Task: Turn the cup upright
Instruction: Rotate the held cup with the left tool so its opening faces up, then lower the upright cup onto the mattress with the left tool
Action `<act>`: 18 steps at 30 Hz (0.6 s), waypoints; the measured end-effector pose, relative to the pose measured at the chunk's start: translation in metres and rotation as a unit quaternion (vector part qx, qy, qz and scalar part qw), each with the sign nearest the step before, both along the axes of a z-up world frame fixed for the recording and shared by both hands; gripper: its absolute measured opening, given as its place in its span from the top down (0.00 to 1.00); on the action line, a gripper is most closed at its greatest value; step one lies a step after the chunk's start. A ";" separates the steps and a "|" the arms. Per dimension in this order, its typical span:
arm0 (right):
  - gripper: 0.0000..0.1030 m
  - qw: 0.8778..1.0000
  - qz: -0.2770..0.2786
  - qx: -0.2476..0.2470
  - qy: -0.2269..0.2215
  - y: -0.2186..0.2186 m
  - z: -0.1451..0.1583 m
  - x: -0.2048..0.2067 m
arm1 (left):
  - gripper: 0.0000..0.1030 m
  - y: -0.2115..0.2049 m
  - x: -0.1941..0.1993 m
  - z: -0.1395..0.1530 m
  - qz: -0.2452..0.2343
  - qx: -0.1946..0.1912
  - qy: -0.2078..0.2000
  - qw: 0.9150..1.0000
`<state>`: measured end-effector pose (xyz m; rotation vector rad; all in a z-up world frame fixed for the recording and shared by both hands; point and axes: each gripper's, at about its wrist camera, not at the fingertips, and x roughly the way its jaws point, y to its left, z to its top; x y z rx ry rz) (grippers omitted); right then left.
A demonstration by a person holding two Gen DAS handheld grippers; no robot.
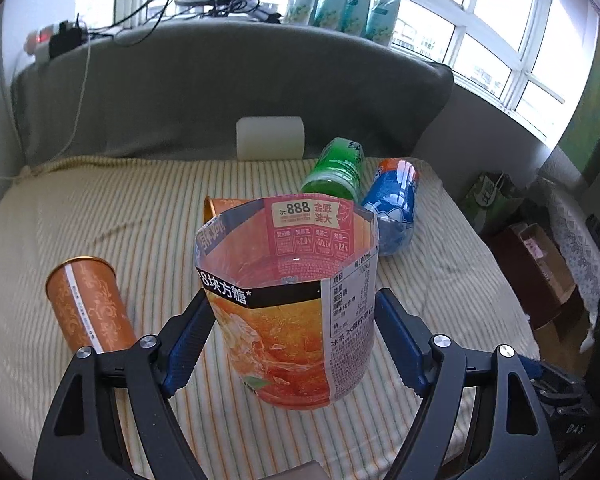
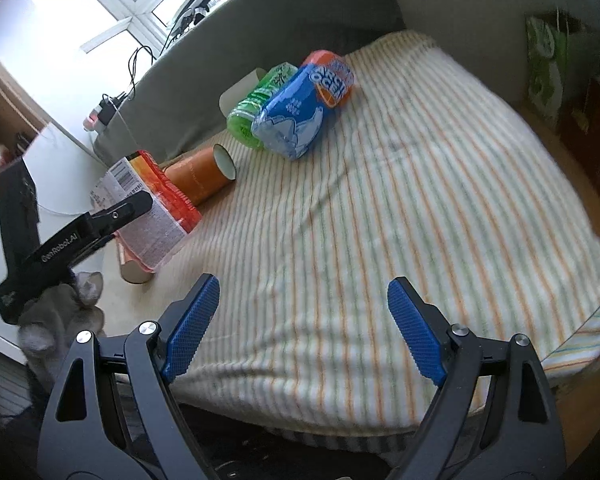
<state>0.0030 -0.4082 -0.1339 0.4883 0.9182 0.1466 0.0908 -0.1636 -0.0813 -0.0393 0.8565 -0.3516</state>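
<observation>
My left gripper (image 1: 290, 316) is shut on a clear cup with an orange and red tea label (image 1: 296, 300). The cup stands upright, mouth up, its base on the striped cloth (image 1: 440, 300). In the right wrist view the same cup (image 2: 156, 208) shows at the left with the left gripper's finger across it. An orange cup (image 1: 88, 308) stands mouth down at the left, and a second orange cup (image 2: 202, 174) lies on its side behind. A green cup (image 1: 336, 172) and a blue cup (image 1: 394, 204) lie on their sides at the back. My right gripper (image 2: 304, 328) is open and empty above the cloth's near part.
A grey cushion back (image 1: 220, 88) runs behind the cloth, with a white block (image 1: 270, 138) against it. Cables and a power strip (image 1: 56, 42) sit on top. Boxes and a green bag (image 1: 496, 200) stand on the floor to the right. The cloth's edge (image 2: 580, 340) drops off at the right.
</observation>
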 end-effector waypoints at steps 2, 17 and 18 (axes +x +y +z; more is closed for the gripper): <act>0.14 1.000 0.004 -0.025 -0.009 0.006 0.003 -0.001 | 0.22 -0.001 -0.003 0.000 0.000 0.002 -0.007 1.000; 0.14 0.988 0.027 -0.145 -0.051 0.052 0.015 -0.011 | 0.22 0.007 -0.013 -0.004 0.005 0.010 -0.032 0.999; 0.14 0.988 0.025 -0.145 -0.051 0.053 0.015 -0.011 | 0.22 0.007 -0.013 -0.004 0.006 0.010 -0.032 0.999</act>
